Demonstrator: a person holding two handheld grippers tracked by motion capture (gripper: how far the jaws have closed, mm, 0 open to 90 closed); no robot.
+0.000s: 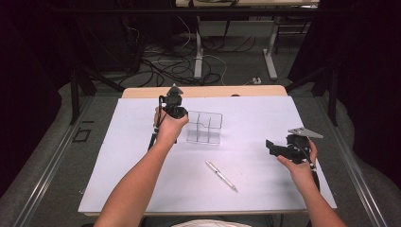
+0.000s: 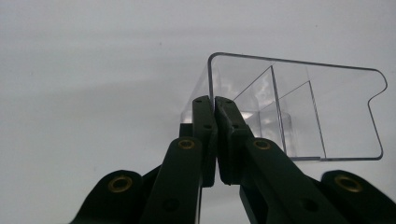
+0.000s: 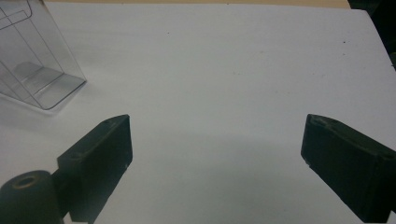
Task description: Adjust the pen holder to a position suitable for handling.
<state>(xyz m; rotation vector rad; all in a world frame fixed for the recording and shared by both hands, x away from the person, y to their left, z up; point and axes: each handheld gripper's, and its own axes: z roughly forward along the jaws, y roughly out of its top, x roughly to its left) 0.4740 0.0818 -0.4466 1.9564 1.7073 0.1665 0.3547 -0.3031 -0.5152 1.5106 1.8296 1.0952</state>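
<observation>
clear divided organizer [image 1: 204, 127] | upright on white table | wall pinched by left claw [image 2: 215, 103]

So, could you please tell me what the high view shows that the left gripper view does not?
High view alone: the pen lying on the white sheet, the right gripper with jaws open and nothing between them, both forearms, and the floor with cables beyond the table. Left gripper view alone: a close look at the left gripper, jaws shut on the near corner wall of the clear organiser, and its inner dividers. Both share the organiser, the left gripper and the white sheet.
</observation>
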